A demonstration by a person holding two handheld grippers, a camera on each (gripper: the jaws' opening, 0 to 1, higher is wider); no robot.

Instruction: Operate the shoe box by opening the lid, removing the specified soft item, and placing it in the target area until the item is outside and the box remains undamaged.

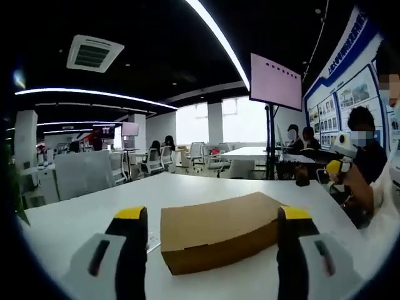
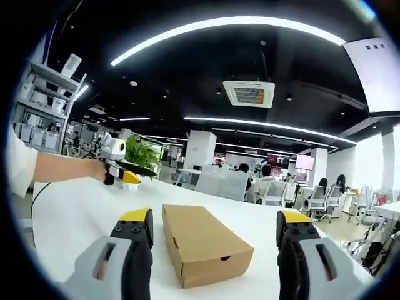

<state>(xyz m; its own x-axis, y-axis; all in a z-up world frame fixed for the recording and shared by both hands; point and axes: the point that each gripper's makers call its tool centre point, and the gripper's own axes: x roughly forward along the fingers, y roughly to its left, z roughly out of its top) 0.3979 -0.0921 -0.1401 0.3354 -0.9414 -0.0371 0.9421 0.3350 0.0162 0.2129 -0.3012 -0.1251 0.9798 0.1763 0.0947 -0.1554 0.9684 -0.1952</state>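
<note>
Left gripper [image 1: 214,225] and right gripper [image 2: 214,228] both spread wide, empty, flanking closed shoe box [image 1: 219,230] on white table [image 1: 75,219]; risk: hard pinch may crease cardboard lid.

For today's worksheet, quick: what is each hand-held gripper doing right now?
Left hand-held gripper: open, holding nothing, shoe box lying between its jaws.
Right hand-held gripper: open, holding nothing, box lid closed.
</note>
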